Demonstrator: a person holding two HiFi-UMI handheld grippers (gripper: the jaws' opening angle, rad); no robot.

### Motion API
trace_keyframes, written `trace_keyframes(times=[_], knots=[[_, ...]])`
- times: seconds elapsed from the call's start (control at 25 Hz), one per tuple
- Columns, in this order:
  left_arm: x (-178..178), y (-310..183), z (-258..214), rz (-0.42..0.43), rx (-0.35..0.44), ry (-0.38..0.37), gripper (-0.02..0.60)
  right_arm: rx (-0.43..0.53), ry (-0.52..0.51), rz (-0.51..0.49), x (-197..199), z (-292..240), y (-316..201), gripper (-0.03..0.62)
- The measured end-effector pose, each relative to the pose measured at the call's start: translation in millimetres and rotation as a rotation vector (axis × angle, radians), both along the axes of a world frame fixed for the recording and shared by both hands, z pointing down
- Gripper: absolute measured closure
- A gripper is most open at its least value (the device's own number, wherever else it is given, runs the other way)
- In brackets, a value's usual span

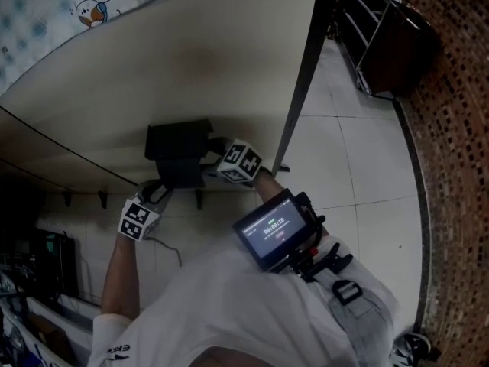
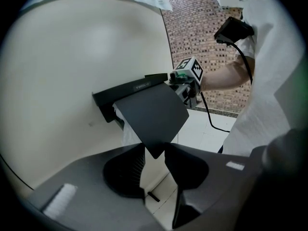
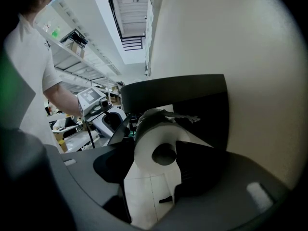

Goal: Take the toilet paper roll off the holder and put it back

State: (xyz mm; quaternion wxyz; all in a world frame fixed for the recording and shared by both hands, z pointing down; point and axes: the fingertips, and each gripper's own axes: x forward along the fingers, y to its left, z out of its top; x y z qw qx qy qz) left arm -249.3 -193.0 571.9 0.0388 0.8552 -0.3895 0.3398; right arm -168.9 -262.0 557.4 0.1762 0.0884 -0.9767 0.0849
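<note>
**Fingers (image 2: 122, 170) on flap (image 2: 151, 112) and roll (image 3: 148, 141): roll axis points at right gripper (image 3: 155, 150)**

left gripper (image 2: 153, 148): jaws about half open, with the flap's lower corner between the tips. The flap is tilted up and out from the holder (image 3: 173, 90), so I read this as a pinch holding it clear. Actual pad contact is hard to confirm from this angle. White paper shows under the flap, close to the wall (image 2: 72, 71).

right gripper: jaws wide, roll between them, both pads against its sides across the diameter. Nothing else is in the grasp.

Roll position: tucked under the holder's top plate, in front of its back plate, with a torn tail lying over the top.

Key geometry: the right gripper view sees the roll end-on, core hole dead ahead. So the long axis runs parallel to the wall and straight along the right gripper's line of sight. Any move off or back on should be a straight slide along that line, no twist. The right gripper has the roll. The left sits lower, on the holder's other side, and only manages the flap.

Risk: the flap drops onto the roll if the left pinch slips.
</note>
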Motion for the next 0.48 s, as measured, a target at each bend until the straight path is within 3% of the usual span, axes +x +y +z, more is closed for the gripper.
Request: trace_keyframes(times=[0.24, 0.48], knots=[[1, -2, 2, 0.001, 0.003, 0.006, 0.454, -0.007, -0.014, 0.014, 5, -3, -2, 0.298], [0, -7, 5, -0.008, 0.006, 0.009, 0.463, -0.019, -0.019, 0.089, 35, -2, -8, 0.298]])
